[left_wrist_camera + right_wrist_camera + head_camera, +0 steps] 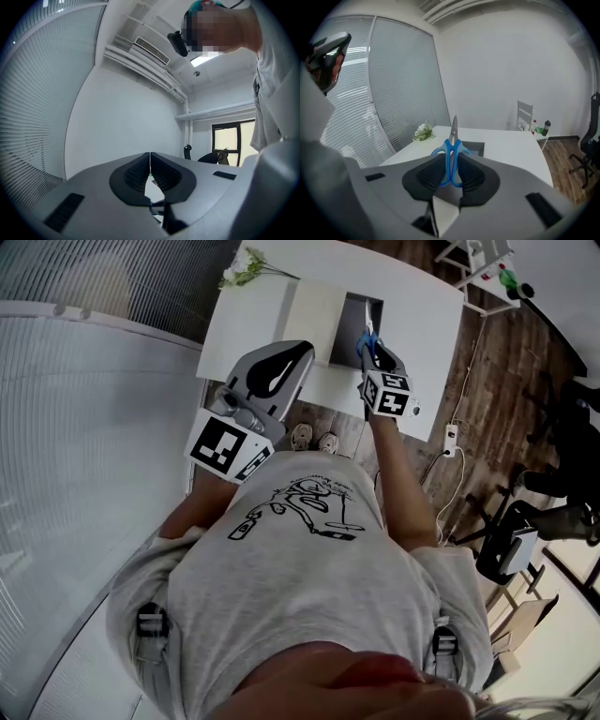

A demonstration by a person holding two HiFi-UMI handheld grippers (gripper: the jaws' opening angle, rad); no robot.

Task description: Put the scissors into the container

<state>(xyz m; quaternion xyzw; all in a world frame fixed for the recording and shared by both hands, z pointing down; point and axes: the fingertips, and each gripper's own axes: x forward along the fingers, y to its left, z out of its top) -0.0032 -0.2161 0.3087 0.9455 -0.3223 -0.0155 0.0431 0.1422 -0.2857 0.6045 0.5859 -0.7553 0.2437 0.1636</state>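
Observation:
Blue-handled scissors [450, 157] stand between the pads of my right gripper [451, 159], which is shut on the handles; the steel blades point forward and up. In the head view this right gripper [367, 348] hangs with the scissors [365, 339] over the near edge of a dark grey rectangular container [349, 322] on the white table [422, 324]. From the right gripper view the container [474, 149] lies just beyond the blade tips. My left gripper [298, 354] is held near the body, short of the table's front edge. Its jaws [150, 154] are shut with nothing between them, facing a white wall.
A small bunch of white flowers [246, 268] lies at the table's far left corner, and a pale panel [314, 307] sits left of the container. Beyond the table's right end are a white chair [525, 115], bottles [546, 127], wooden floor and an office chair [572, 418].

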